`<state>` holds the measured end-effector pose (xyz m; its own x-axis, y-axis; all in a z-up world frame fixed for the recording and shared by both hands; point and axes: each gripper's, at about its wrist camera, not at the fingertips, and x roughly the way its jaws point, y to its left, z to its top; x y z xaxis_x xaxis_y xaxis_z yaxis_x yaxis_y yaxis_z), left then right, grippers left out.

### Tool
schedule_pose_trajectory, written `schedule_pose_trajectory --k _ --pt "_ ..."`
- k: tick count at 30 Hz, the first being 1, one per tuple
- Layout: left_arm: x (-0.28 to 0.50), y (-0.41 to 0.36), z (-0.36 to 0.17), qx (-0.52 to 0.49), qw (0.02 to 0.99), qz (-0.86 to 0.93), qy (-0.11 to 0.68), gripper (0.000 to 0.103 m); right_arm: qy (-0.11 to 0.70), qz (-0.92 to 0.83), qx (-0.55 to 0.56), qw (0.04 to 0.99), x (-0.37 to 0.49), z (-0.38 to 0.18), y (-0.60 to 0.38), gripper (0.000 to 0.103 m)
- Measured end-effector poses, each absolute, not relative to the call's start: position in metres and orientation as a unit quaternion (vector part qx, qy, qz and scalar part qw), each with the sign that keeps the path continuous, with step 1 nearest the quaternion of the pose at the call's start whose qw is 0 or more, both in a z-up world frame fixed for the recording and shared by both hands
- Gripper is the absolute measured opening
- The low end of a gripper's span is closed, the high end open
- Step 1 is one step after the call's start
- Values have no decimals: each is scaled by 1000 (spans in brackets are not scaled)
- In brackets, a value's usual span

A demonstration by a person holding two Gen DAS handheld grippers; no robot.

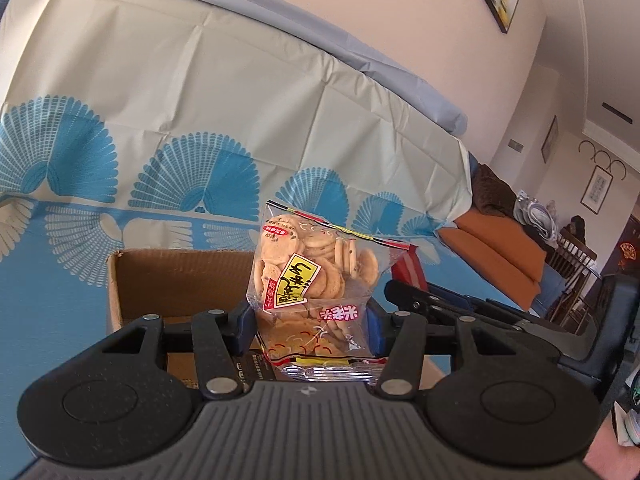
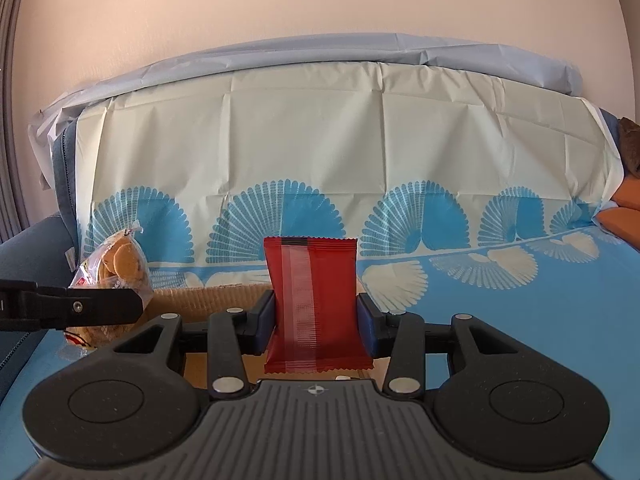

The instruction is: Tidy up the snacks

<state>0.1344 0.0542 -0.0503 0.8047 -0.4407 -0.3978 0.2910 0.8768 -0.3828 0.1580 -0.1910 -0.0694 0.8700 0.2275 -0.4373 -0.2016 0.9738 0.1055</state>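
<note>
My left gripper (image 1: 310, 320) is shut on a clear bag of round cookies (image 1: 316, 264), which stands upright between its blue pads. Below and behind the bag is an open cardboard box (image 1: 168, 280). My right gripper (image 2: 316, 320) is shut on a red snack packet (image 2: 314, 292), held upright with its back seam facing the camera, above the box's far wall (image 2: 208, 296). The right wrist view also shows the cookie bag (image 2: 120, 260) at the left, with the left gripper's finger (image 2: 80, 308) across it. The red packet's corner (image 1: 408, 266) peeks out behind the bag.
A blue and cream cloth with fan patterns (image 2: 500, 320) covers the surface and drapes up over a backrest behind it (image 2: 320, 128). Orange cushions (image 1: 492, 256) and cluttered furniture lie off to the right. A pale wall rises behind.
</note>
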Motion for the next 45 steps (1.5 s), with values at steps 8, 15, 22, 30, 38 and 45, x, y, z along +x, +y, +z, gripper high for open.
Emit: schedule_pose_trajectory --k 8,15,22,30,38,45 --pt "126 46 -60 -119 937 -191 268 88 231 86 48 968 158 -69 -195 94" --pt "97 47 -57 -108 947 -142 269 97 243 92 54 964 142 -65 -193 102" --pt "47 51 -47 -130 953 -97 254 101 278 88 43 955 100 -54 -203 102" --pt "6 22 -30 -114 954 -34 275 102 277 79 24 957 45 -42 -226 102" --pt "6 3 -73 -92 931 -13 352 102 309 66 -2 949 45 -60 -223 102" --pt "16 14 -77 -114 926 10 361 102 326 72 5 942 55 -67 -219 102"
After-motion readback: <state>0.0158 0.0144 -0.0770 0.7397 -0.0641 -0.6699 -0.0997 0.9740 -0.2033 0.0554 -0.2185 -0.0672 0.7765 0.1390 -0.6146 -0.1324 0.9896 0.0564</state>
